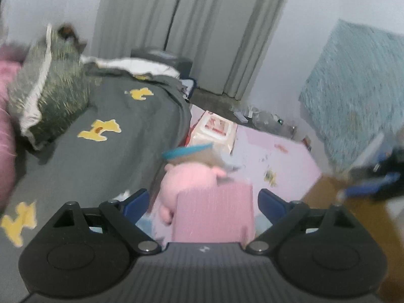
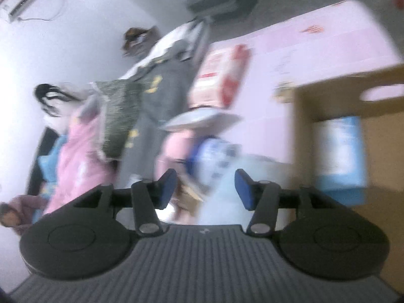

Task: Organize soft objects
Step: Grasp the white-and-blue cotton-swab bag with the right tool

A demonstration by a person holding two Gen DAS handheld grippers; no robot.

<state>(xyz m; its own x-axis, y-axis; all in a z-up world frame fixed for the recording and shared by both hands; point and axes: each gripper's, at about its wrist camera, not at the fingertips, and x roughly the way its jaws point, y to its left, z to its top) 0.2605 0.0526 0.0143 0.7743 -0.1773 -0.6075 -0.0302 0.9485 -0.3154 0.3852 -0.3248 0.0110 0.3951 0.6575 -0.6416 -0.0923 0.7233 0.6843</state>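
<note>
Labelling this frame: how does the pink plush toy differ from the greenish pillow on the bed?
The pink plush toy is plain pink and rounded with stubby limbs; the greenish pillow is speckled olive with a white frilled seam. The toy sits off the bed edge, just ahead of the left gripper; the pillow lies on the grey bedspread at its far end. The pillow looks bulkier. Both are soft goods.

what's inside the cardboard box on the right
In the right wrist view, the cardboard box holds a blue-and-white package standing against its back wall. The box floor below and in front is cut off by the hand-held gripper's body and blur.
</note>
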